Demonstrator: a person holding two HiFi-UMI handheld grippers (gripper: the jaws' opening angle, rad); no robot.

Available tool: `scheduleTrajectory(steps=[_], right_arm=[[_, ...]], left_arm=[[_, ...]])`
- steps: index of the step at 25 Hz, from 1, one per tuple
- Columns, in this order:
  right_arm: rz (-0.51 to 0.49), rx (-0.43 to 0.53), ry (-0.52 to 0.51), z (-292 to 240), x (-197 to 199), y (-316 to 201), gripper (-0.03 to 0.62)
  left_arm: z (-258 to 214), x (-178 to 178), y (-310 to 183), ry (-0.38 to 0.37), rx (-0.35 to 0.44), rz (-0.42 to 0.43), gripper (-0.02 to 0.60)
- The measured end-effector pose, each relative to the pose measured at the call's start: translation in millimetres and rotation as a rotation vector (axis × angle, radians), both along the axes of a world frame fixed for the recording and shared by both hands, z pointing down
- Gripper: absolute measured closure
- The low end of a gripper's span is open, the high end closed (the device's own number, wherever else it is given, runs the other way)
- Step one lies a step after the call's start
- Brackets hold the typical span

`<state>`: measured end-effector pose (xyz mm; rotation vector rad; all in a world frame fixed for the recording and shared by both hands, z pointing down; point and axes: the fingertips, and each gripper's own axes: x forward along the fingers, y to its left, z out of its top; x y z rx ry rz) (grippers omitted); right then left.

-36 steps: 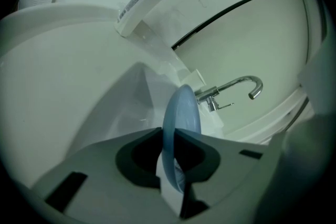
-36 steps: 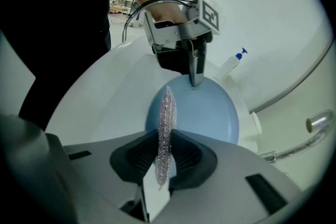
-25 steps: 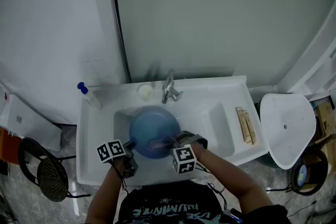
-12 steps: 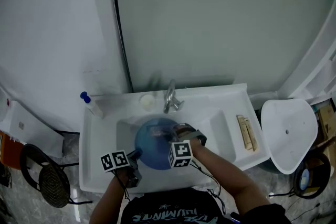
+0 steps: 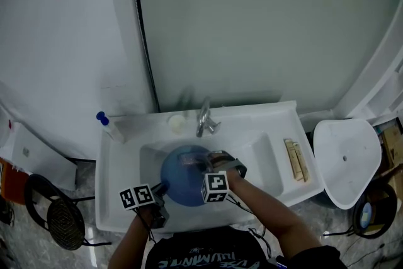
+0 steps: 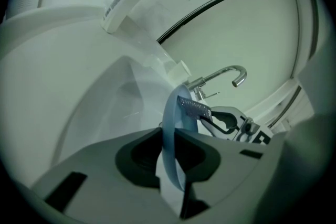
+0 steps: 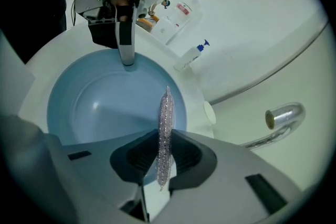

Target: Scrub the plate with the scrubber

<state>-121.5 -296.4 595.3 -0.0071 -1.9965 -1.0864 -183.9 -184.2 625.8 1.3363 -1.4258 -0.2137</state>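
Above the sink (image 5: 116, 167) our left gripper (image 6: 171, 162) clamps the plate (image 5: 179, 181) by its rim only, so hard rubbing could twist it loose. Our right gripper (image 7: 164, 162) pinches the thin scrubber (image 7: 166, 123), which might slip.

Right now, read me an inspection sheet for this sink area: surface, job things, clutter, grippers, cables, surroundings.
Surface: white sink unit with a faucet at the back.
Job's things: blue plate held on edge over the basin; scrubber at its inner face, contact unclear.
Clutter: blue-capped bottle at the back left; wooden sticks on the right ledge.
Grippers: left gripper shut on the plate's rim; right gripper shut on the scrubber.
Cables: thin black wires along the right forearm.
Surroundings: white lidded fixture on the right; black wire-frame object on the left floor.
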Motion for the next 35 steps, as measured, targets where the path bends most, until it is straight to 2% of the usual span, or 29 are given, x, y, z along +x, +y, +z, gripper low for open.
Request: scheduleTrajectory(steps=[9,16,23,29,35], right_arm=[[0.110,-0.119,0.035,21.5,24.8,9.5,0.516],[0.131,-0.194,0.039,35.3,39.2,34.6,0.517],[0.137,-0.328,0.036,41.4,36.3,61.4,0.516],[0.134,-0.489,0.028,36.7,25.2,86.2,0.516],[0.112,-0.487,0.033,32.9,16.8,90.7,0.516]], left_arm=[[2.0,-15.3,-5.0,0.001,-0.001,-0.056,0.526],[5.2,-28.1,-13.2,-0.002,-0.005,-0.094,0.525],[12.9,-33.0,-20.0,0.002,-0.018,-0.122,0.525],[18.4,-33.4,-18.1,0.012,-0.025,-0.122,0.525],[17.0,-38.6,-18.4,0.018,-0.018,-0.136,0.523]])
